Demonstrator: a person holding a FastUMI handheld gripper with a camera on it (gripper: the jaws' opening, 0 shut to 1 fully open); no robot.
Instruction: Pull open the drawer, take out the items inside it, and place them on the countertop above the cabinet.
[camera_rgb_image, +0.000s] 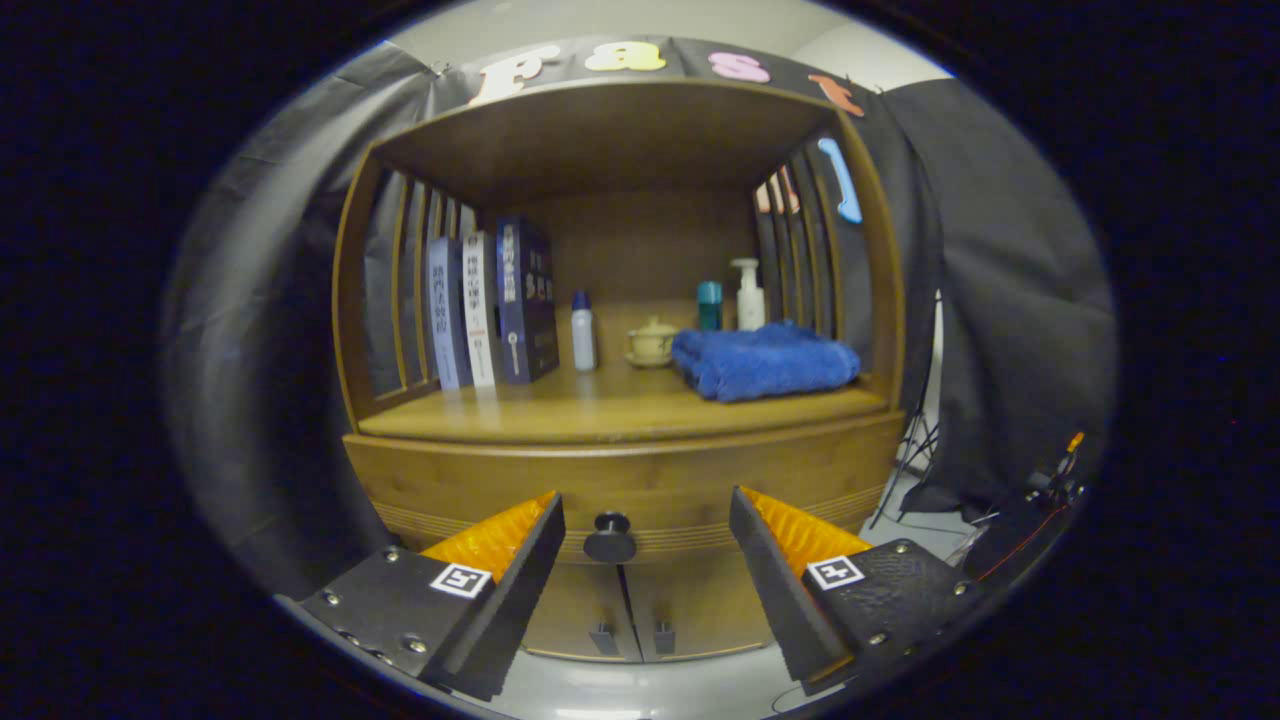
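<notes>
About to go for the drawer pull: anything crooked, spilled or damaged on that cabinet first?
Nothing stands out. The drawer is shut and level, its knob lined up ahead of the open gripper. On the countertop the books stand upright, the bottles upright, the blue towel folded.

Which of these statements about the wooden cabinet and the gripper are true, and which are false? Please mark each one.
1. The gripper is open, with the round drawer knob ahead, between its fingers. True.
2. The drawer is pulled out. False: its front sits closed, flush with the cabinet.
3. A folded blue towel lies on the countertop. True.
4. The books lie flat in a stack. False: they stand upright at the countertop's left side.
5. A small teapot stands between a white bottle and the towel. True.
</notes>
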